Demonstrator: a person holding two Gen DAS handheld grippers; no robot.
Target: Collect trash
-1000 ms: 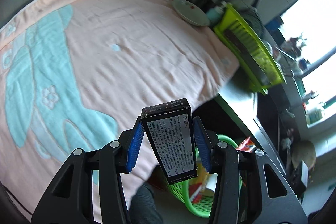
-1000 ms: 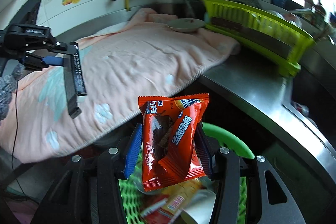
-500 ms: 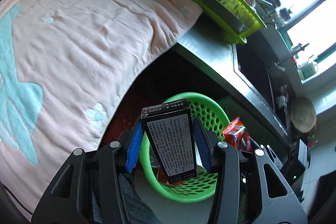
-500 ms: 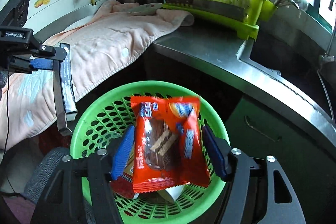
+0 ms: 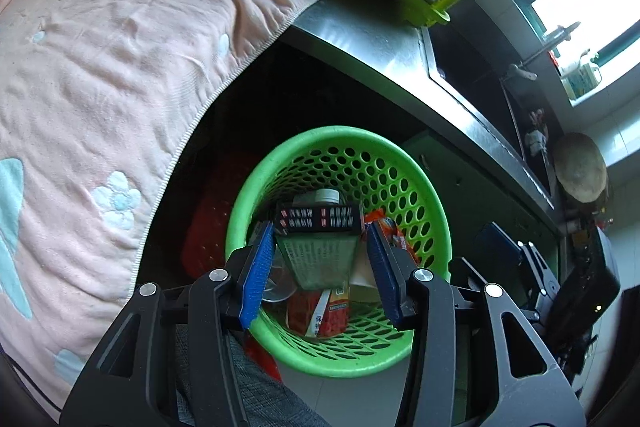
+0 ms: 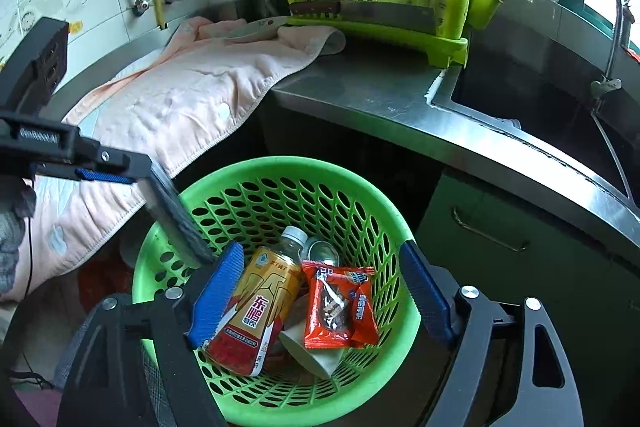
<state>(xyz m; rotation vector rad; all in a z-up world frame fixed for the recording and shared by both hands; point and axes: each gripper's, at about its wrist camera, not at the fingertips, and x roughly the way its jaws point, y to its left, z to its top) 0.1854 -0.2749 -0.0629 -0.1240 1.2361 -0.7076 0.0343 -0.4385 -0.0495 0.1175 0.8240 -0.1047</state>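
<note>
A green perforated basket [image 5: 404,163] [image 6: 360,203] stands on the floor below the steel counter. My left gripper [image 5: 320,247] is over its mouth. A dark printed box [image 5: 318,227] sits between its blue pads, tilted forward into the basket; a gap shows beside the right pad. In the right wrist view the box [image 6: 172,211] hangs at the basket's left rim. My right gripper [image 6: 320,291] is open and empty above the basket. A red snack packet [image 6: 340,307] lies in the basket beside a labelled drink bottle [image 6: 260,303].
A pink towel [image 5: 100,67] drapes over the counter at left. A lime dish rack [image 6: 380,7] with a cleaver stands on the steel counter [image 6: 380,87]. A sink [image 6: 560,115] lies at right. A red crate [image 5: 208,227] sits behind the basket.
My right gripper opened and the red snack packet dropped into the basket. My left gripper moved over the basket and the box tipped forward between its pads.
</note>
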